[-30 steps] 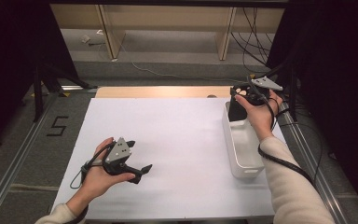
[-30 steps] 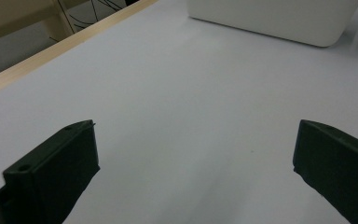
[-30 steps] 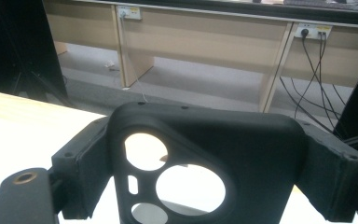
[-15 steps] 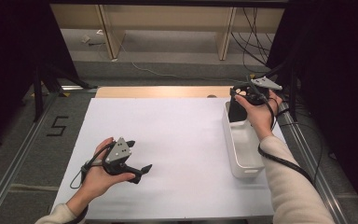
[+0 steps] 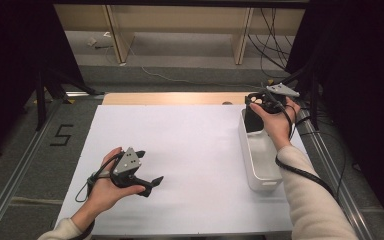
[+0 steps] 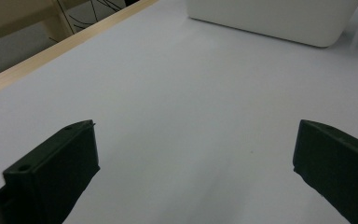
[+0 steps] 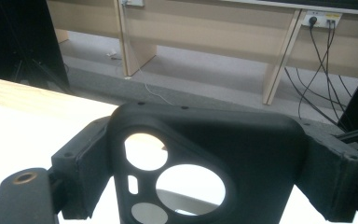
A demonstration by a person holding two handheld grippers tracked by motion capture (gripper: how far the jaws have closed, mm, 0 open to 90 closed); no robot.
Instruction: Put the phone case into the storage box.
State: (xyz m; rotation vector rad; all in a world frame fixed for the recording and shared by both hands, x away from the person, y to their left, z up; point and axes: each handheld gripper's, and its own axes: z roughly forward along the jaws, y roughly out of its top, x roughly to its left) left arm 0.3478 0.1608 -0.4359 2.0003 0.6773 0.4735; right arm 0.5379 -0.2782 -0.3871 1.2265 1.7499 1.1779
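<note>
A black phone case (image 7: 205,158) with round camera cut-outs is clamped between the two jaws of my right gripper (image 7: 209,163). In the high view that right gripper (image 5: 262,106) hangs over the far end of a long white bin (image 5: 262,165) at the table's right, with the black phone case (image 5: 252,120) dangling into the bin's mouth. My left gripper (image 5: 147,182) rests low over the white table sheet (image 5: 190,150) at the near left, its jaws wide apart with nothing between them. In the left gripper view, the left gripper (image 6: 196,163) faces bare sheet, with the bin (image 6: 270,18) ahead.
A wooden strip (image 5: 170,98) edges the table's far side. Metal rails (image 5: 15,175) run along both sides. Beyond the table, wooden shelf legs (image 5: 117,35) and several cables (image 5: 270,30) lie on the floor. A "5" mark (image 5: 61,135) sits left of the sheet.
</note>
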